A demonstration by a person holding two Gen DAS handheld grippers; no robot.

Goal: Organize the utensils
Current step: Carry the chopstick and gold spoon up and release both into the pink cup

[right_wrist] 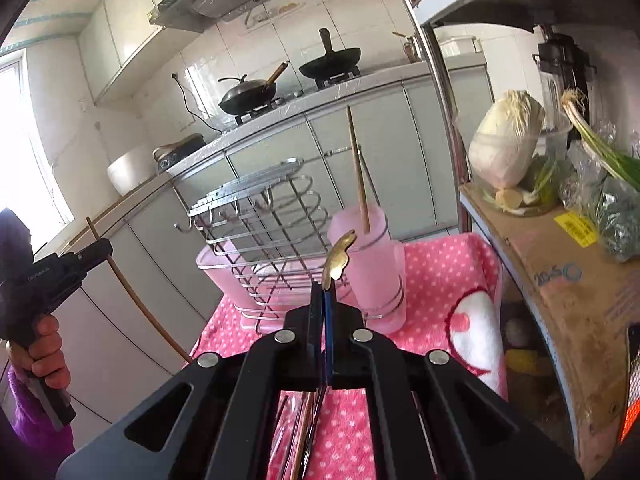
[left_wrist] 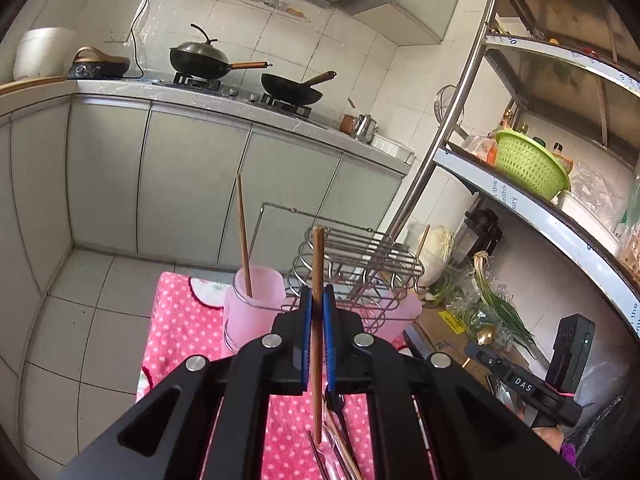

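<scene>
My left gripper [left_wrist: 317, 300] is shut on a wooden chopstick [left_wrist: 318, 264] and holds it upright above the pink dotted cloth [left_wrist: 176, 320]. My right gripper [right_wrist: 325, 292] is shut on a gold spoon [right_wrist: 339, 256], bowl end up, in front of the frosted pink cup [right_wrist: 372, 272]. One chopstick [right_wrist: 358, 172] stands in that cup, which also shows in the left wrist view [left_wrist: 252, 304]. A wire utensil rack [right_wrist: 264, 216] stands beside the cup. More utensils [left_wrist: 340, 452] lie on the cloth below the grippers. The left gripper with its chopstick shows at the left of the right wrist view [right_wrist: 80, 260].
A metal shelf [left_wrist: 532, 208] with a green basket [left_wrist: 528, 164], cabbage [right_wrist: 504, 140] and green onions stands at the right. A cardboard box [right_wrist: 560, 280] sits beside the cloth. Grey cabinets and a stove with two woks [left_wrist: 208, 60] are behind.
</scene>
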